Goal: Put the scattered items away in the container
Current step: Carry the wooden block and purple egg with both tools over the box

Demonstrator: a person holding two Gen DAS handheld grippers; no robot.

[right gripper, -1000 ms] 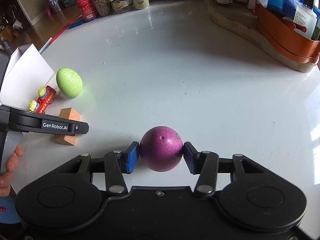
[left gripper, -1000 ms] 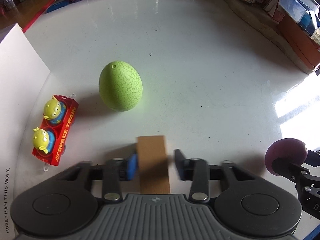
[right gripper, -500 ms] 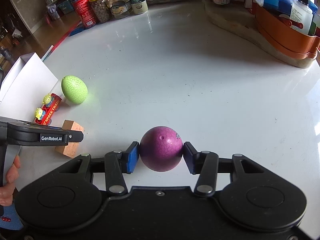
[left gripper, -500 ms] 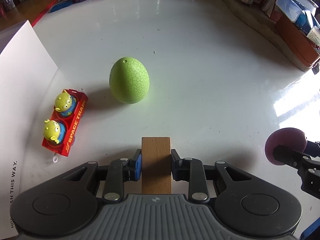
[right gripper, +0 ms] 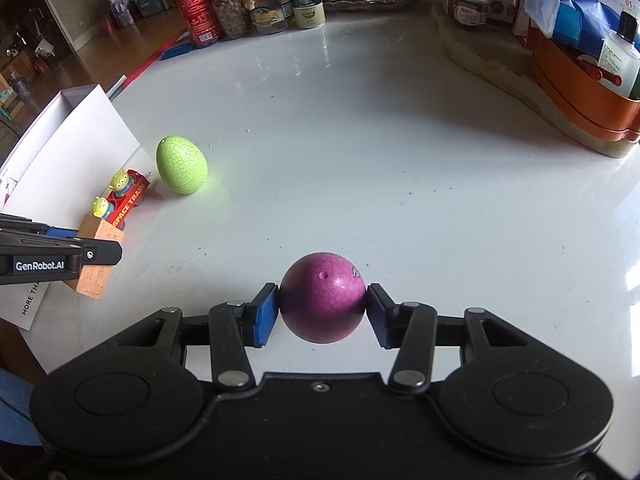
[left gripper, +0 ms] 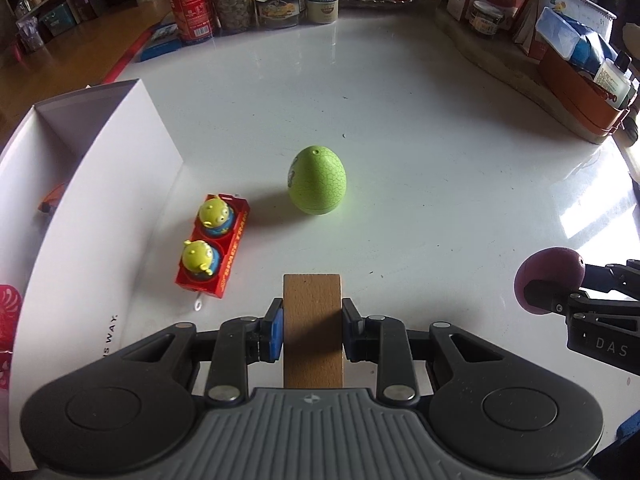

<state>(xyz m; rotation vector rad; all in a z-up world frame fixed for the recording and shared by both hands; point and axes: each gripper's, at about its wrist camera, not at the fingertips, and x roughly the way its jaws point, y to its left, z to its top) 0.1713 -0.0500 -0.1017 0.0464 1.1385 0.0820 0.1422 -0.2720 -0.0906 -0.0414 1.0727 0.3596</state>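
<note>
My left gripper (left gripper: 313,326) is shut on a wooden block (left gripper: 313,320) and holds it above the white table. My right gripper (right gripper: 322,312) is shut on a purple egg (right gripper: 322,302), which also shows in the left wrist view (left gripper: 548,284). A green egg (left gripper: 317,186) stands upright ahead of the block. A red toy train with two green aliens (left gripper: 212,246) lies beside the white box (left gripper: 80,184) at the left. The left gripper and block also show in the right wrist view (right gripper: 96,264).
Jars and cans (left gripper: 248,4) line the table's far edge. An orange tray with bottles (left gripper: 588,96) sits on a mat at the far right. Something orange (left gripper: 50,200) lies inside the white box.
My left gripper closed on the wooden block and lifted it, pulling back so more of the box shows. My right gripper rose a little with the purple egg.
</note>
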